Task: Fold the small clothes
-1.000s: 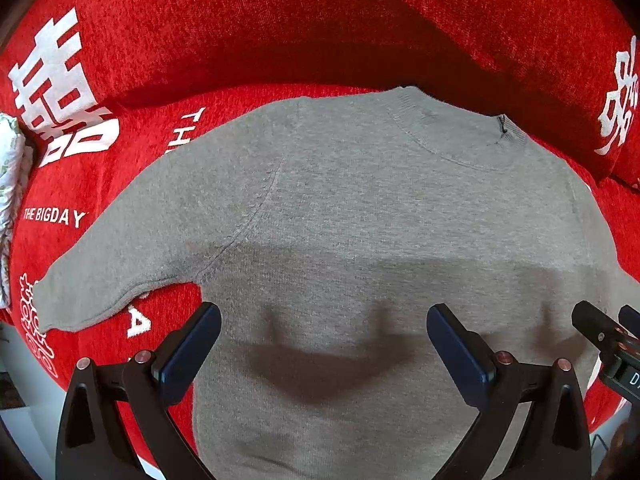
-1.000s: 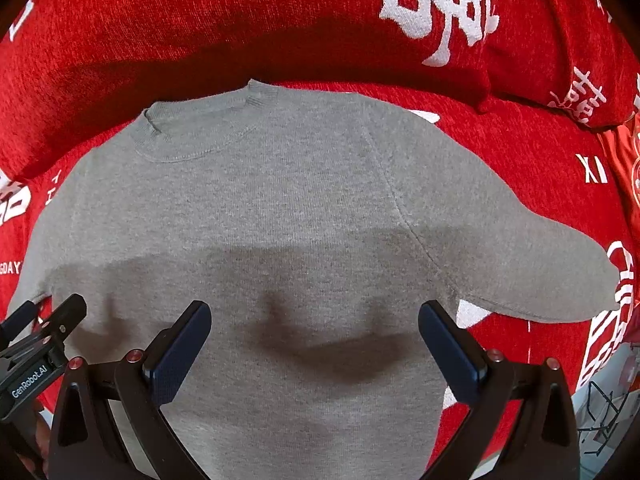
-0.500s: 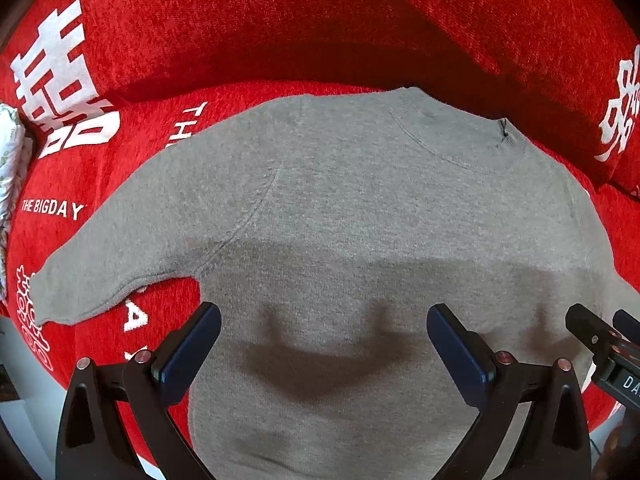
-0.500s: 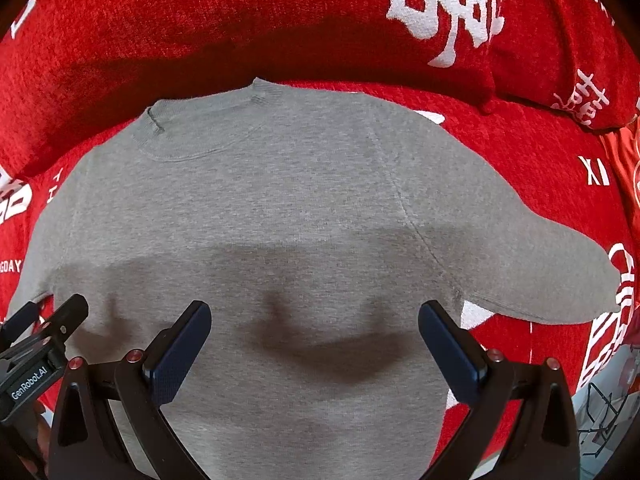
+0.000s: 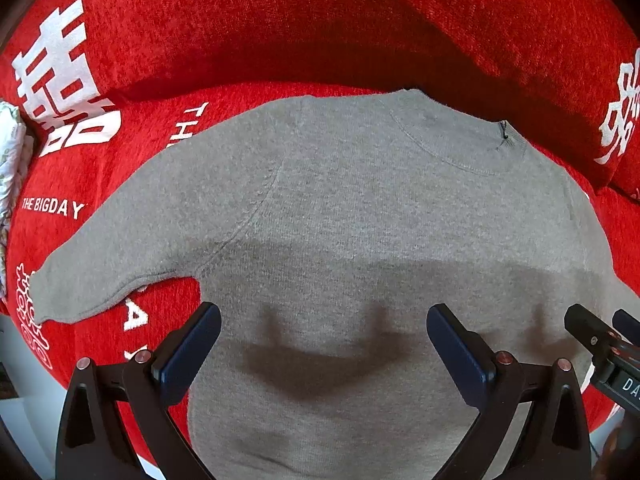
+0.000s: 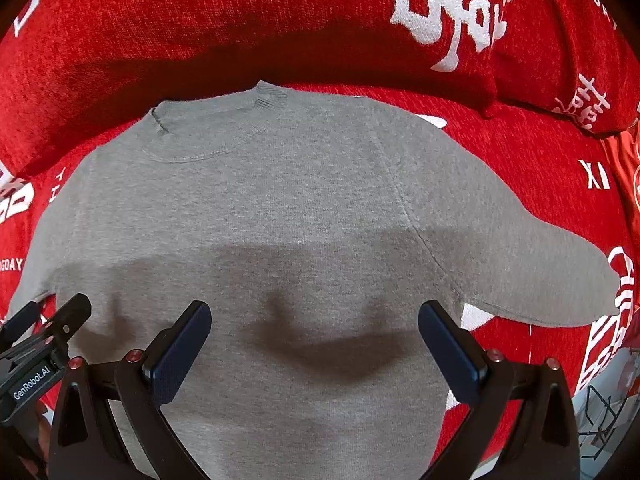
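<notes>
A small grey knit sweater [image 5: 360, 216] lies flat on a red sofa seat, collar toward the backrest, both sleeves spread sideways. My left gripper [image 5: 324, 344] hovers open above the sweater's lower left body, nothing between its fingers. In the right wrist view the same sweater [image 6: 280, 208] fills the middle, and my right gripper [image 6: 316, 340] hangs open over its lower right body. The left sleeve [image 5: 112, 264] reaches to the seat's left edge. The right sleeve [image 6: 532, 272] points right. Each gripper's tip shows at the other view's edge.
The red sofa cover [image 5: 320, 24] carries white characters and lettering; its backrest rises just behind the collar. A pale patterned cloth [image 5: 10, 160] sits at the far left. A wire rack [image 6: 600, 412] and floor show beyond the seat's right front edge.
Both grippers have shifted slightly, so the sweater sits a touch lower and more to the right in the views. Both jaws stay open and the sweater has not moved.
</notes>
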`<control>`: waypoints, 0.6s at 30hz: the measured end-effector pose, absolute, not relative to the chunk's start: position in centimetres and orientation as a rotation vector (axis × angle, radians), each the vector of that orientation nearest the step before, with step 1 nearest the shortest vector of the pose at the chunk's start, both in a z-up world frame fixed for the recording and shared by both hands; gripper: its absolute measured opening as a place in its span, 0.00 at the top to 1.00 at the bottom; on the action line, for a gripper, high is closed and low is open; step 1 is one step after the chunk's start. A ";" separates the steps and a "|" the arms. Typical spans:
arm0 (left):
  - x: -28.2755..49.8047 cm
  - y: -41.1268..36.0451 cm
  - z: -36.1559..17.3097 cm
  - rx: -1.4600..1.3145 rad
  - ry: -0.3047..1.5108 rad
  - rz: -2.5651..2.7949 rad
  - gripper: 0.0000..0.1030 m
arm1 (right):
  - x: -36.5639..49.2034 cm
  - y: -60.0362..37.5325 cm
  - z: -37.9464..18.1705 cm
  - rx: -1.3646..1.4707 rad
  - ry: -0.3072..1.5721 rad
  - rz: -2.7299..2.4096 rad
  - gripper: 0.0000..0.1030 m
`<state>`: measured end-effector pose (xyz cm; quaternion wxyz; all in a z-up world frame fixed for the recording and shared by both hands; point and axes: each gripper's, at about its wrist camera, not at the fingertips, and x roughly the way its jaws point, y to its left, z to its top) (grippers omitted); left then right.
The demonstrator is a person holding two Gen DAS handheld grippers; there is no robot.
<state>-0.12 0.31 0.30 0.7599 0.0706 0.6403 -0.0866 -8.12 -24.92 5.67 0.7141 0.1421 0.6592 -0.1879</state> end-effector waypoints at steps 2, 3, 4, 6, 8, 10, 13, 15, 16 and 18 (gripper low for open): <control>-0.1 0.2 0.3 0.161 1.388 -0.183 0.00 | -8.0 -24.8 5.8 0.310 1.461 -0.419 0.00; -0.2 0.2 0.3 0.159 1.392 -0.186 0.00 | -8.0 -24.8 5.8 0.309 1.460 -0.419 0.00; -0.2 0.2 0.3 0.161 1.389 -0.185 0.00 | -8.0 -24.8 5.8 0.315 1.462 -0.413 0.00; -0.2 0.1 0.3 0.165 1.394 -0.181 0.00 | -8.0 -24.7 5.8 0.318 1.463 -0.410 0.00; -0.3 0.1 0.3 0.161 1.393 -0.183 0.00 | -8.1 -24.8 5.8 0.318 1.469 -0.407 0.00; -0.3 0.1 0.4 0.158 1.395 -0.184 0.00 | -8.0 -24.8 5.8 0.317 1.475 -0.405 0.00; -0.3 0.1 0.4 0.159 1.387 -0.185 0.00 | -8.0 -24.8 5.8 0.325 1.481 -0.396 0.00; -0.3 0.1 0.3 0.164 1.379 -0.180 0.00 | -8.0 -24.7 5.8 0.323 1.490 -0.397 0.00; -0.3 0.1 0.3 0.163 1.378 -0.181 0.00 | -7.9 -24.6 5.8 0.323 1.496 -0.398 0.00; -0.4 0.1 0.3 0.175 1.376 -0.169 0.00 | -7.8 -24.6 5.7 0.322 1.504 -0.400 0.00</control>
